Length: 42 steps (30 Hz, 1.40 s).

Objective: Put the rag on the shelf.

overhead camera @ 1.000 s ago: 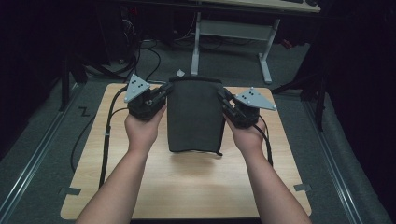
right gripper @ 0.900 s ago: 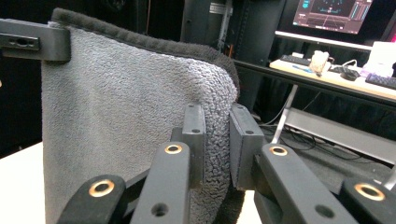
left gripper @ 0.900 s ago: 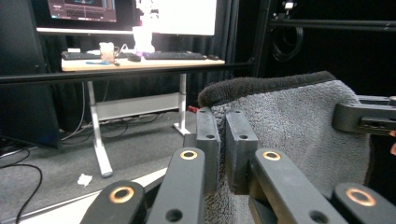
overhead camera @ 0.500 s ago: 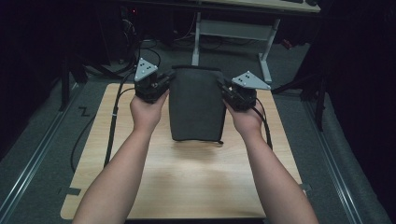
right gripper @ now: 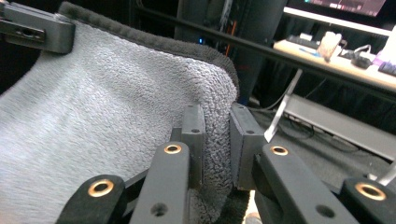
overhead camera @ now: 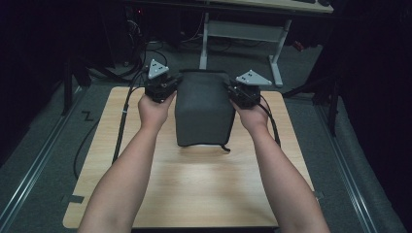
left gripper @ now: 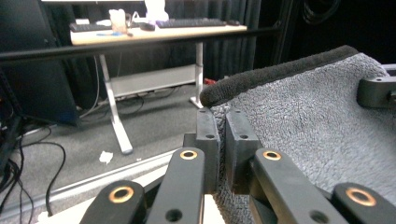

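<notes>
Soft dark grey fleecy towel [overhead camera: 203, 109], limp and light, hangs stretched over the far end of the wooden counter [overhead camera: 194, 184], left gripper [overhead camera: 163, 88] and right gripper [overhead camera: 241, 93] jaws each pinching a top corner, the best hold.

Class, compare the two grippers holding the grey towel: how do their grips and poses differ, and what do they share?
The left gripper pinches a thin edge of the towel, jaws almost together; the right gripper clamps a thicker fold, jaws slightly further apart. In the high view the left gripper sits at the towel's left corner, the right gripper at its right. Both are shut on the towel's far edge, holding it up over the table.
</notes>
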Each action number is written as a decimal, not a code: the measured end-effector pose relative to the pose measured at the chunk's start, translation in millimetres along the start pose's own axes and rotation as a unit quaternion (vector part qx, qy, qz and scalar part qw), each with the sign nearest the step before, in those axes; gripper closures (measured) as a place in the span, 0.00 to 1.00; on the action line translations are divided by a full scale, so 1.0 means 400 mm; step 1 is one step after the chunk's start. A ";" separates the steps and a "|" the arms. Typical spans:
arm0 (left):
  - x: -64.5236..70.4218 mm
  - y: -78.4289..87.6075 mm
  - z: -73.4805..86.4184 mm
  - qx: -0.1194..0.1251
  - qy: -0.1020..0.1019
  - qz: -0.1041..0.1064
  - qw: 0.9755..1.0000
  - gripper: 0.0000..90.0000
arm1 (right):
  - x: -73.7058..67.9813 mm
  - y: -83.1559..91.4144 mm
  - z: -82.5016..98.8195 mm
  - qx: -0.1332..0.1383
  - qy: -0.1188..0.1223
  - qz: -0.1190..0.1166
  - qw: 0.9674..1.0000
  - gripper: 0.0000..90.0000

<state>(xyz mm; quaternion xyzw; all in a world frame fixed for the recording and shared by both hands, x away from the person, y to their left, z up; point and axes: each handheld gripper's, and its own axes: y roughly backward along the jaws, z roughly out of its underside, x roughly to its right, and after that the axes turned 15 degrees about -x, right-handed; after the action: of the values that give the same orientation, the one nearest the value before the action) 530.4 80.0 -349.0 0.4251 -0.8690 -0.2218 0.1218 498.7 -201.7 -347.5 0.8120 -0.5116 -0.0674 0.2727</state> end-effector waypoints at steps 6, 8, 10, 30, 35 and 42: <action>-0.018 -0.035 0.045 -0.022 0.018 0.015 0.999 0.95 | 0.007 -0.038 0.026 -0.022 0.007 -0.005 1.000 0.88; -0.021 -0.046 0.062 -0.030 0.021 0.018 0.999 0.95 | 0.004 -0.047 0.038 -0.027 0.008 -0.004 1.000 0.88; -0.021 -0.055 0.078 -0.036 0.025 0.021 0.999 0.95 | 0.001 -0.054 0.049 -0.034 0.011 -0.002 0.999 0.88; 0.001 -0.094 0.148 -0.082 0.034 0.041 0.995 0.96 | 0.023 -0.070 0.099 -0.065 -0.006 -0.018 0.998 0.88; 0.002 -0.095 0.153 -0.086 0.033 0.042 0.995 0.96 | 0.027 -0.073 0.107 -0.067 -0.010 -0.027 0.997 0.88; -0.001 -0.099 0.176 -0.094 0.038 0.048 0.994 0.96 | 0.031 -0.076 0.119 -0.070 -0.020 -0.045 0.996 0.87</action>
<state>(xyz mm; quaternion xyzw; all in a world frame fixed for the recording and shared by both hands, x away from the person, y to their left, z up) 529.5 78.8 -429.6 0.3777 -0.8583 -0.2802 0.2052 510.3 -220.0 -400.9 0.8117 -0.4735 -0.1319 0.3155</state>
